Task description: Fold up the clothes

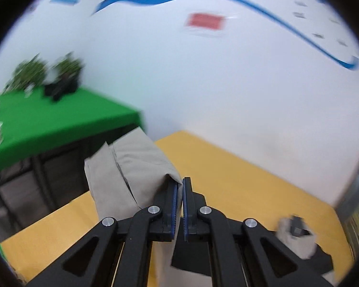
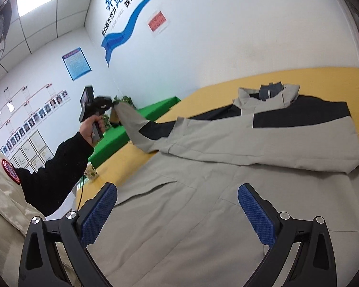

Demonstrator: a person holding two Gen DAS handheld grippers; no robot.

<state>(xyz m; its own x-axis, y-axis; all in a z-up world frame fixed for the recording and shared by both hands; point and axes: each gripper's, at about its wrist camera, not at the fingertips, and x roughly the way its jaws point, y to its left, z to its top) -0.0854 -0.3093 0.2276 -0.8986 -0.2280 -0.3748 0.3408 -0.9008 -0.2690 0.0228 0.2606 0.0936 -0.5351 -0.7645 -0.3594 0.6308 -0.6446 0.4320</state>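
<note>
The white wall [image 2: 227, 24] fills the upper half of both views, with a blue wave stripe [image 2: 131, 19] curving across it and a small red notice [image 2: 157, 22] beside that. Below it the yellow table [image 2: 323, 79] runs from the lower left to the right edge of the right wrist view, its far edge meeting the wall and its near left edge dropping away toward the green table [image 2: 155, 110] at centre left; bare yellow shows along the far edge and in a strip at left centre. The grey and black jacket [image 2: 203, 179] lies spread over most of that table, body flat in the lower centre, collar at upper right near the far edge. Its sleeve [image 2: 129, 122] rises off the table's left edge toward the upper left, up to the left gripper [image 2: 112, 104] held in the person's hand [image 2: 92, 126]. In the left wrist view that left gripper [image 1: 180, 191] sits at bottom centre, its blue pads [image 1: 174, 203] pressed together on the sleeve cuff [image 1: 136, 162], which hangs folded to the left above open yellow tabletop. The right gripper [image 2: 177, 210] hovers low over the jacket body, fingers [image 2: 99, 212] spread wide apart, gripping nothing.
</note>
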